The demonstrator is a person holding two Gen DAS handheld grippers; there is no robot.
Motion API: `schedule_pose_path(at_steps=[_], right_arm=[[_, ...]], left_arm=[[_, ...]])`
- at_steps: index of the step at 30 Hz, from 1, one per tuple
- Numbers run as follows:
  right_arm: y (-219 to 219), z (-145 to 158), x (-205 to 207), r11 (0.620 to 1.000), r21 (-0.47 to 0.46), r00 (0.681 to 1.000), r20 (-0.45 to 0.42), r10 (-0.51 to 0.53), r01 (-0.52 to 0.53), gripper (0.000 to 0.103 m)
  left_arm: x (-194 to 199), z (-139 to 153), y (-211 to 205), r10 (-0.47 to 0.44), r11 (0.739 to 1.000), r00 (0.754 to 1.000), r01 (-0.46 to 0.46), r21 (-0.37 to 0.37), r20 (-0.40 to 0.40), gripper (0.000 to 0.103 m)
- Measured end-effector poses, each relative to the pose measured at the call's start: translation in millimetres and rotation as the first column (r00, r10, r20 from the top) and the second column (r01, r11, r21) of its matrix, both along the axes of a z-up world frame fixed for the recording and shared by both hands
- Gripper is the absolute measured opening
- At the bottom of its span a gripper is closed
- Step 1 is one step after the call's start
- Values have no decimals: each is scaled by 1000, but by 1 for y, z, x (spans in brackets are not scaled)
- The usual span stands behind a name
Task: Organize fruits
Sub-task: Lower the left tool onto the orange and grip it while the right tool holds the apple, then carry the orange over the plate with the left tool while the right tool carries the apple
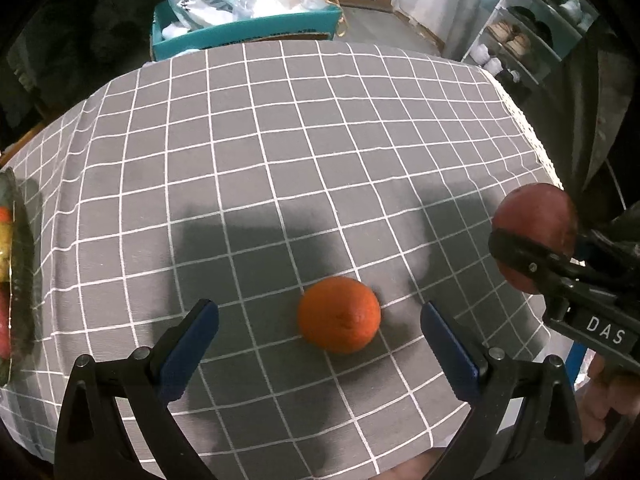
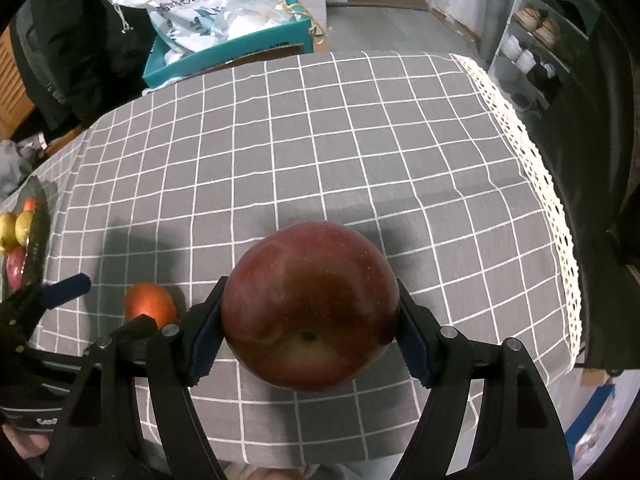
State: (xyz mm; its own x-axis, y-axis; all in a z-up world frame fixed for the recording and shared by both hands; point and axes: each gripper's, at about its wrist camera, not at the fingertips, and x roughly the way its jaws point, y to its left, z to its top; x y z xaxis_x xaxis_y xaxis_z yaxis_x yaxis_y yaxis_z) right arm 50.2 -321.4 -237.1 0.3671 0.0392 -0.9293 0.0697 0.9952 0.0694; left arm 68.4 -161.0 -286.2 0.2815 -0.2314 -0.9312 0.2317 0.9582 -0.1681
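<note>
R gripper (image 2: 310,320) clamps apple (image 2: 310,304) above tabletop (image 2: 360,140), prob for plate (image 2: 36,248) at left edge. L gripper (image 1: 320,320) gapes around orange (image 1: 339,314), lined up to grab.

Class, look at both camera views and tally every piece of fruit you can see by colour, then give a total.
Dark red: 1, the apple held in the right claw
Orange: 2, the orange on the cloth, one on the dish
Yellow: 2 on the dish
Pink-red: 1 on the dish
Total: 6

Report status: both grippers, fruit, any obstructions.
Right gripper shut on dark red apple. Left gripper open around round orange. Nothing in the way.
</note>
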Motion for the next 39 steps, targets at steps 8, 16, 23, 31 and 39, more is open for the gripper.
schedule_pose_path(at_steps=[8,16,23,31,39], right_arm=[[-1,-2,2,1000,9,1000,-4,-6,6,75],[6,-3,3,1000,3,1000,-1,13,-13,75],[13,6,4,999,-20,999,34,29,-29,75],[21,29,8,999,-23,994,103,44,-42,75],[34,63,7,997,-42,978,196,73,-66,75]], left_arm=[[-2,-12,-7,-29,1000,998,28,-14,-47,74],[-7,-15,-10,-57,998,998,56,-7,-41,47],[-5,5,0,-35,999,999,35,1,29,46],[-6,38,14,-9,1000,992,8,8,125,46],[-8,74,26,9,1000,976,-12,10,217,46]])
